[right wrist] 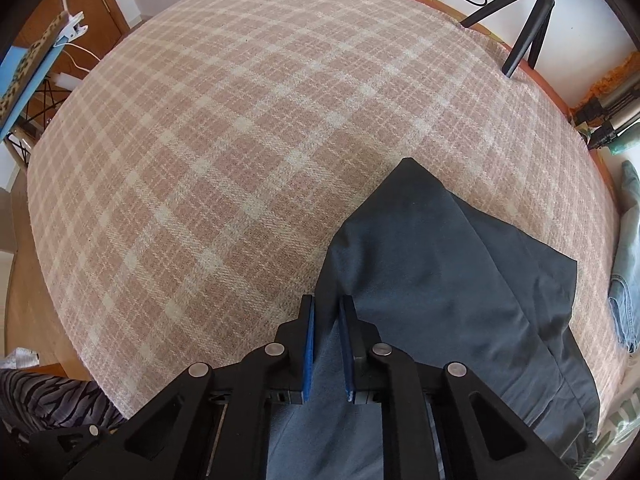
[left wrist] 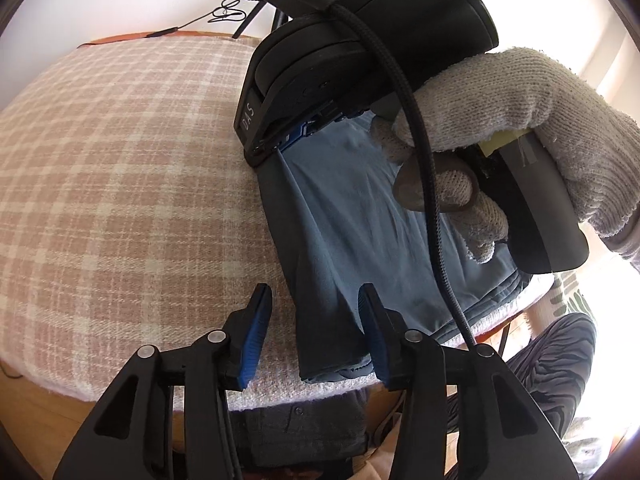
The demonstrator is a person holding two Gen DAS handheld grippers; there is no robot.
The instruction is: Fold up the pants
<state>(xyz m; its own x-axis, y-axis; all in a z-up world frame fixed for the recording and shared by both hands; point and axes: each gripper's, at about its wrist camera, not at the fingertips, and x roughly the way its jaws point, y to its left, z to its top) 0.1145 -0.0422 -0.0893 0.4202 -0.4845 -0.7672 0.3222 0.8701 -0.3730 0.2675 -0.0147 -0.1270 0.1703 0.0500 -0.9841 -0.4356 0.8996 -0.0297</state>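
pants: blue-grey pants lie on the plaid blanket near the table's front edge, already doubled into a narrow strip, several layers showing at the near end. Mid-fold by my read, not finished.

right gripper: the right gripper has cloth running between its blue pads; jaws narrow, closed on a pinch of the fabric edge. From the left wrist view its nose sits right at the far left corner of the strip. Likely it's holding that corner so the edge stays straight for the next fold.

right hand: knit-gloved hand wraps the right gripper's handle, directly above the cloth.

left gripper: the left gripper has jaws spread wide, nothing between them. It hovers at the near end of the strip, right finger over the dark folded edge, left finger over bare blanket. Looks lined up to take the near corner; can't tell whether it touches the cloth.

cable: braided cable from the right gripper hangs across the pants, close to the left gripper's right finger. Snag risk if the left one closes or lifts.

surroundings: small black tripod stands at the far table edge, well apart from the pants. Loose denim hangs off the right side, not in play.

next: both corners need a grip before lifting, else the layers slide apart.
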